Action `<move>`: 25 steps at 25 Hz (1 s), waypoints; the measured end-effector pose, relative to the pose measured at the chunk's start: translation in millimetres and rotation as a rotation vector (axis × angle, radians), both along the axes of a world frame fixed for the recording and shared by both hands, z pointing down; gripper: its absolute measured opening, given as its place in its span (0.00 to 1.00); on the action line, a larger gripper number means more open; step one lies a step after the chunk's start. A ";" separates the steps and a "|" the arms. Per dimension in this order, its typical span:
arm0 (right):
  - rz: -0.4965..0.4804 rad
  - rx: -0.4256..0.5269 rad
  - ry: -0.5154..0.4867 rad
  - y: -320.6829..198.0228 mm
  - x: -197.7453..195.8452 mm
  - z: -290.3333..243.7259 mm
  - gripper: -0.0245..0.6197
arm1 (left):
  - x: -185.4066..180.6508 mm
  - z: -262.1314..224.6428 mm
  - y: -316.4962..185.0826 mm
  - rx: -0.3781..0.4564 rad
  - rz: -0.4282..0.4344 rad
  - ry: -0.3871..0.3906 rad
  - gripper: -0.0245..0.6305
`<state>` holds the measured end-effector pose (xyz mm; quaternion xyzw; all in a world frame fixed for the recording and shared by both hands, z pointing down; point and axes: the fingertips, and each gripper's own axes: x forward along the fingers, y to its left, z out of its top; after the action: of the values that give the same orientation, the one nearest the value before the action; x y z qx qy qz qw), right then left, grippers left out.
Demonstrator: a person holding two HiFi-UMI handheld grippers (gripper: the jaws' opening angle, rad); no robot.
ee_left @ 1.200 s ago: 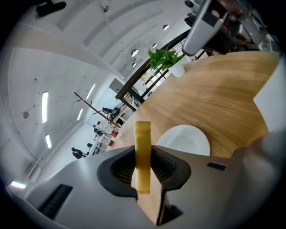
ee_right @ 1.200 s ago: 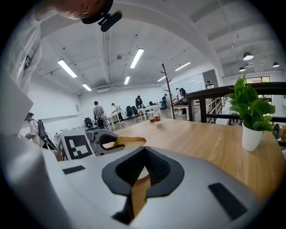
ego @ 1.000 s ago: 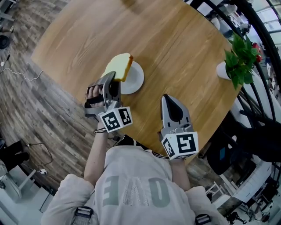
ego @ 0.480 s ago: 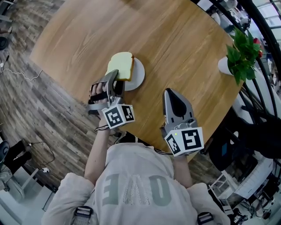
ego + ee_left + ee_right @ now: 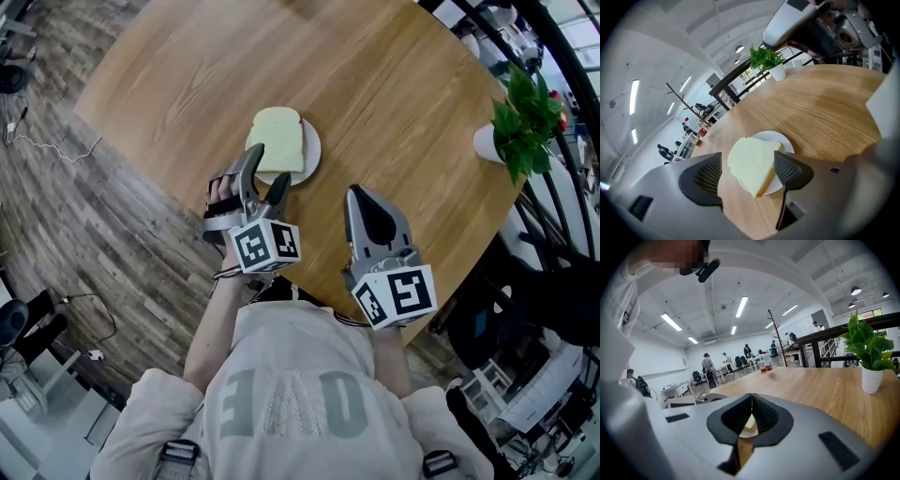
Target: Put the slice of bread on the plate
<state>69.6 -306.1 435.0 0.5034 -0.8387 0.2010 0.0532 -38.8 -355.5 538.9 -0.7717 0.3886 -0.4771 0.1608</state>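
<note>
Round wooden table (image 5: 375, 84), grey plank floor (image 5: 122, 234)

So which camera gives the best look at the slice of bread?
The left gripper view: the slice of bread fills its middle, lying on the plate between the opening jaws of the left gripper, ungripped. The head view shows it small, from above. The right gripper view barely shows it.
</note>
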 end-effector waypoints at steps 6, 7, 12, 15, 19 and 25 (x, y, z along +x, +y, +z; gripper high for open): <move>-0.018 0.017 -0.004 0.6 -1.4 -4.8 0.06 | -1.0 -31.9 -3.9 0.079 -0.048 0.077 0.59; -0.021 0.021 -0.003 1.3 -1.6 -6.5 0.06 | -2.4 -40.3 -4.7 0.093 -0.061 0.098 0.59; -0.046 0.065 0.007 8.5 -11.3 -23.1 0.06 | -15.2 -85.2 -2.9 0.149 -0.120 0.220 0.59; -0.062 0.085 0.011 16.4 -19.0 -31.0 0.06 | -22.6 -110.3 2.3 0.188 -0.159 0.345 0.59; -0.082 0.107 0.026 32.5 -34.3 -41.7 0.06 | -41.7 -140.7 18.2 0.222 -0.231 0.566 0.59; -0.055 0.252 0.050 34.5 -48.2 -88.2 0.06 | -62.5 -197.8 49.4 0.305 -0.241 0.914 0.52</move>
<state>21.4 -271.6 346.8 0.4876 -0.8693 0.0796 0.0159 -101.2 -306.1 341.1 -0.8192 0.5712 -0.0427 0.0288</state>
